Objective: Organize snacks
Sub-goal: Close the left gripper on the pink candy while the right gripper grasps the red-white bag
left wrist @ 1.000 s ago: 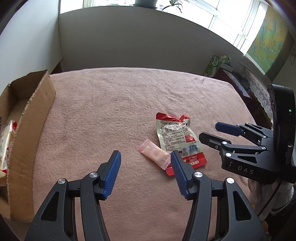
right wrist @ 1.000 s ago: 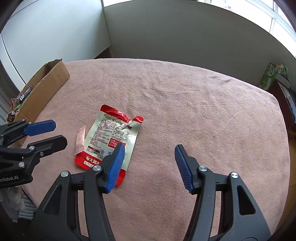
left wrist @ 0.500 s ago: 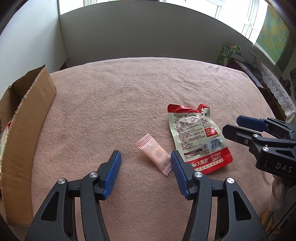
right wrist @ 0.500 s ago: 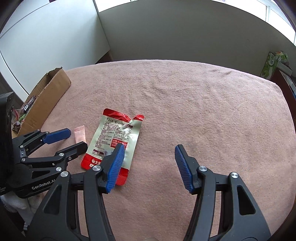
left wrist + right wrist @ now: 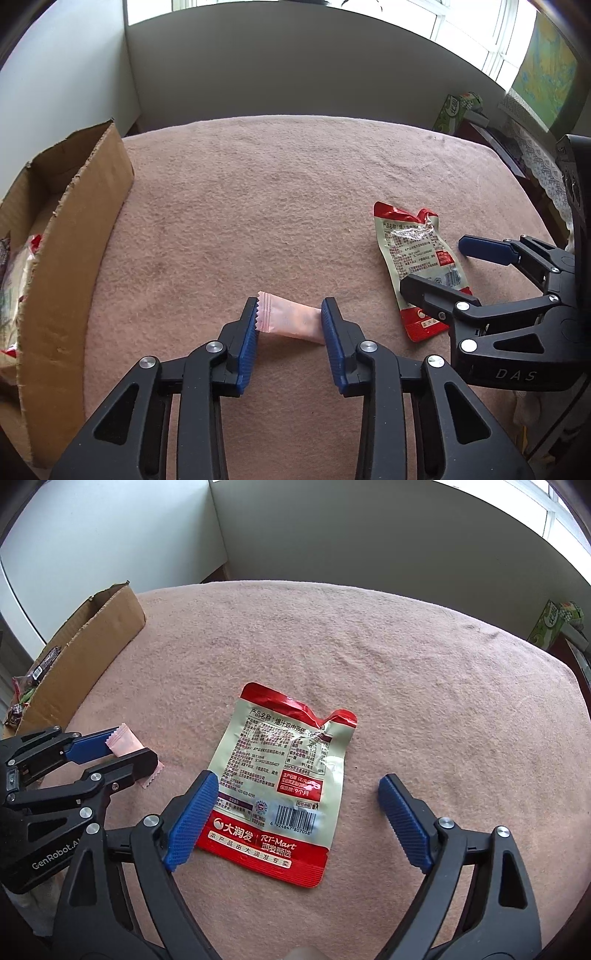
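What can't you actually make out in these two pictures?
- Cardboard box: the left wrist view's edge cuts it off and its wall hides most of the contents.
- Red-and-cream snack pouch: small print unreadable; the right gripper covers its lower part in the left wrist view.
- Pink sachet: no readable label.

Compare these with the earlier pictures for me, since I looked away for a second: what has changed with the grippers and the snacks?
The left gripper has come over the pink candy wrapper and its jaws have just been closing, now pinching it end to end. The right gripper has moved over the red and cream snack pouch and its jaws have just been opening, wide around it without touching. Both snacks lie where they were on the pink blanket; the cardboard box is unmoved.
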